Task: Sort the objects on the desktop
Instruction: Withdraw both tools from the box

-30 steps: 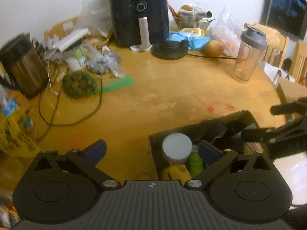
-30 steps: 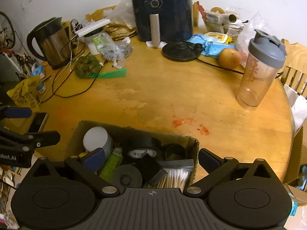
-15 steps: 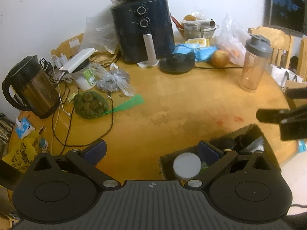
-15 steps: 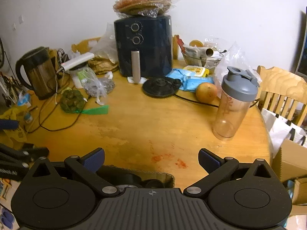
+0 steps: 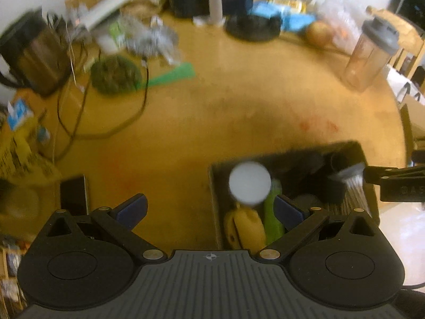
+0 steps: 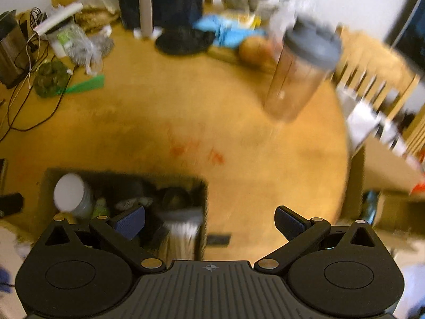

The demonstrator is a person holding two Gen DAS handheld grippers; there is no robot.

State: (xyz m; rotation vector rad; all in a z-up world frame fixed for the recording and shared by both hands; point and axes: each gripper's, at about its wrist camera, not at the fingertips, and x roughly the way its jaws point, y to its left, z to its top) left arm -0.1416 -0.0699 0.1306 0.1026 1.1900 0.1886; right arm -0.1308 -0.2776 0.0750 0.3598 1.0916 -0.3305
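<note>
Left gripper (image 5: 209, 211) spread wide and empty above a round, honey-coloured wooden table (image 5: 225, 111), blue ribbed pads apart over bare wood and the near-left corner of an open cardboard box (image 5: 212, 186). Right gripper (image 6: 209, 222) likewise released, grasping nothing, its left pad over the same box's near-right corner. Box at 4 o'clock in the left view, at 8 o'clock in the right, set at the table's near edge. Packed inside: a cylindrical tub with a flat white round lid (image 5: 249, 183), a smooth yellow rounded piece (image 5: 245, 228), a lime-green tube (image 5: 272, 212), dark ring-shaped rolls too blurred to tell apart, and a clear case of cotton swabs (image 6: 180, 231) against the right wall. Farther out, well apart from the box: a translucent plastic shaker bottle (image 6: 300, 71) with a grey cap at 1 o'clock in the right view, a round orange-brown fruit (image 6: 255, 50), a dark boxy air fryer (image 6: 164, 0) at 12, a brushed-metal kettle (image 5: 34, 55) at 10 in the left view, a green mesh bag of lumpy round items (image 5: 115, 74), thin black cables looped nearby. Flat dark phone (image 5: 73, 194) at 8 o'clock.
</note>
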